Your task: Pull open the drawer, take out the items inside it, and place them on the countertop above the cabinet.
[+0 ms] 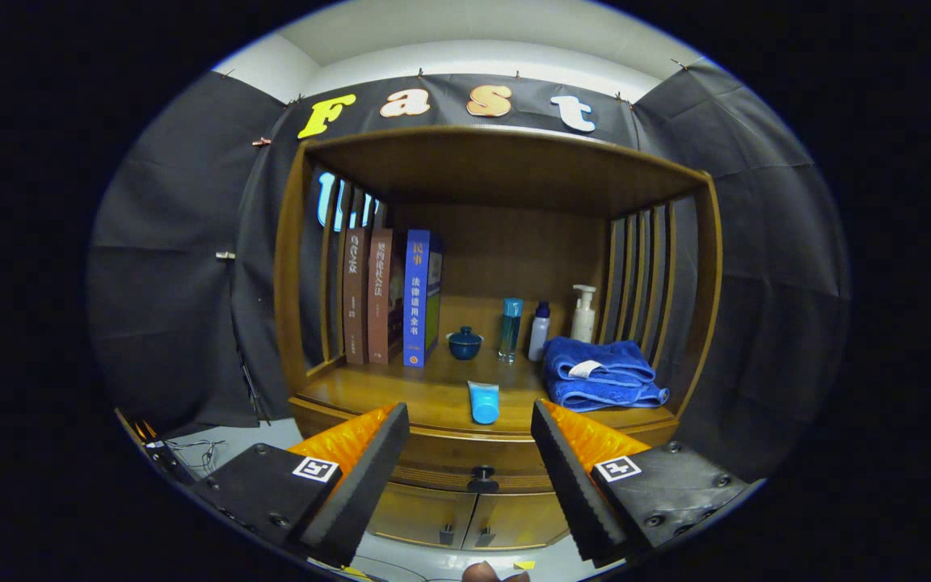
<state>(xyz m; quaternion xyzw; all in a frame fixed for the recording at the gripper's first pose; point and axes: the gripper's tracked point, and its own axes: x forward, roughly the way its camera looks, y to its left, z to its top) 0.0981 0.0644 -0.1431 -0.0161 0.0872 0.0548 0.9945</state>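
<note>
**Tongs apart, facing closed drawer**

Tongs (469, 453) held apart, nothing between the fingers; they hang in front of the cabinet (465, 517), clear of it. Between the fingertips and beyond them: drawer (441, 473), shut, with its dark knob (482, 478) centred in the gap. Below the drawer, two cabinet doors, closed. Drawer contents cannot be seen.

Above, on the counter (401, 400): a blue tube (483, 402) lying near the front edge, cap end toward the tongs. Right of it, a folded blue towel (601, 373). Further back, a small dark lidded cup (464, 343), a tall teal bottle (510, 328), a small white bottle (539, 331) and a pump bottle (583, 314). Three books (389, 295) upright at back left
</note>
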